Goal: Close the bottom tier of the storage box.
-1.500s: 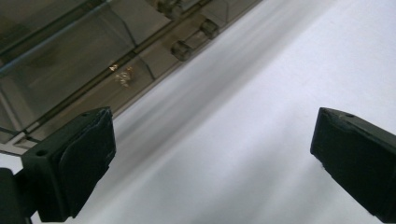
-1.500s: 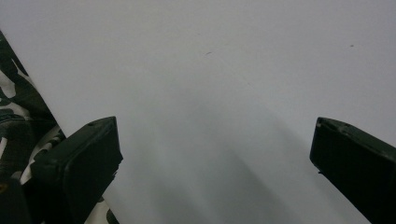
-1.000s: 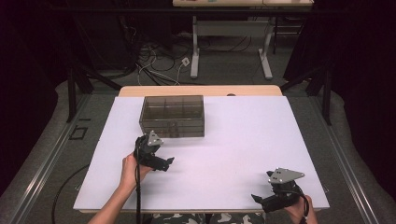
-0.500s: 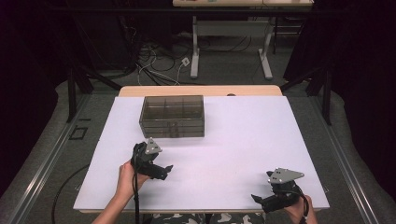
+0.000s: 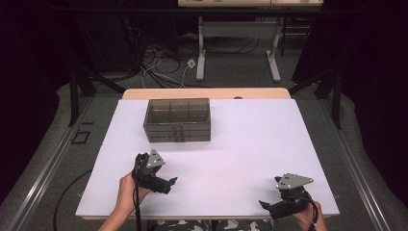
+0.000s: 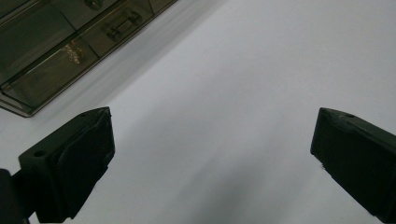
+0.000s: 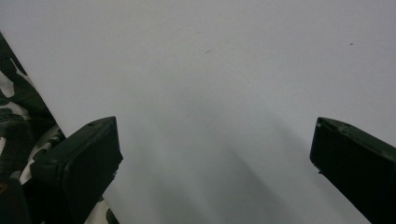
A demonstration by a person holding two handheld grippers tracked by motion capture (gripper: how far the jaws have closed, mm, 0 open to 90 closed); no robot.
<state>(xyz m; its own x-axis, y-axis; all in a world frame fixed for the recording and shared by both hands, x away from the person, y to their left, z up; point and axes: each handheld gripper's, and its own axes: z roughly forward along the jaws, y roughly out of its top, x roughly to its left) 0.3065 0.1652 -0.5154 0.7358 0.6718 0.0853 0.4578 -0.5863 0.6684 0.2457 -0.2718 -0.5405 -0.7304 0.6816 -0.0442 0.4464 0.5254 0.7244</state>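
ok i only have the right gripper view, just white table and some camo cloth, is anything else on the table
Observer: Yes, a smoky clear drawer box stands at the far left of the white table.
Operator: is the left gripper near it
Observer: The left gripper is in front of the box, apart from it, fingers wide open and holding nothing.
Operator: where am i then
Observer: The right gripper is at the table's near right edge, pointing left.
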